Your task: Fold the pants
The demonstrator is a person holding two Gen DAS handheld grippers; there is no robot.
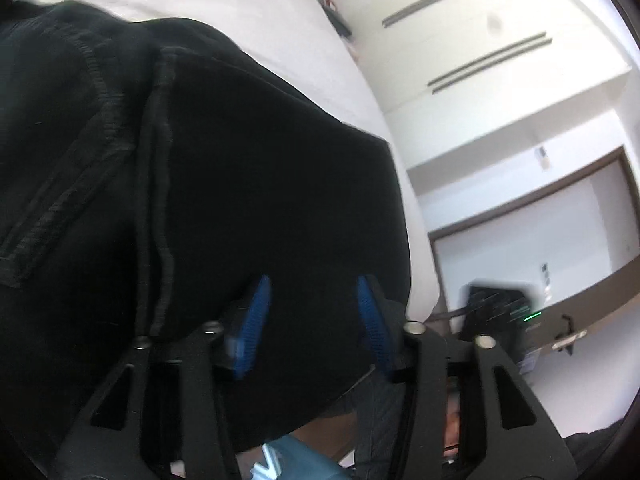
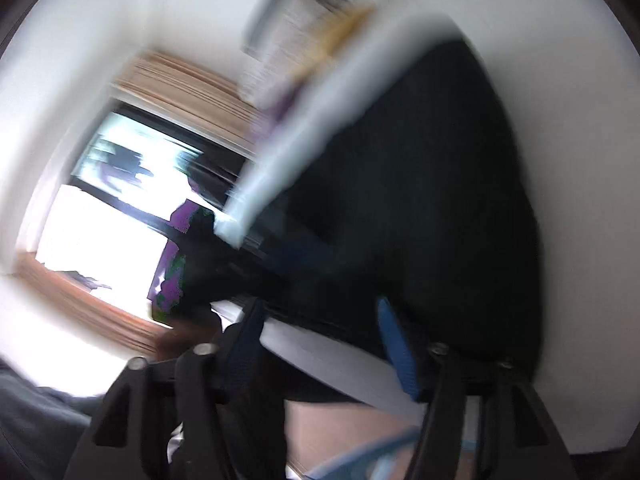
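The pants [image 1: 240,180] lie on the bed [image 1: 248,4], dead ahead of the left tongs [image 1: 312,320], which stand apart over the cloth. The right tongs [image 2: 320,344] also stand apart at the pants' near edge, though blurred.

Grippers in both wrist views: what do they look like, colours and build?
Both match: the left gripper and the right gripper have black angular frames with triangular cut-outs and silver round bolt heads at the pivots. Each finger carries a ribbed blue pad. The right wrist view is motion-blurred, so finer markings are unreadable. No cables show on either.
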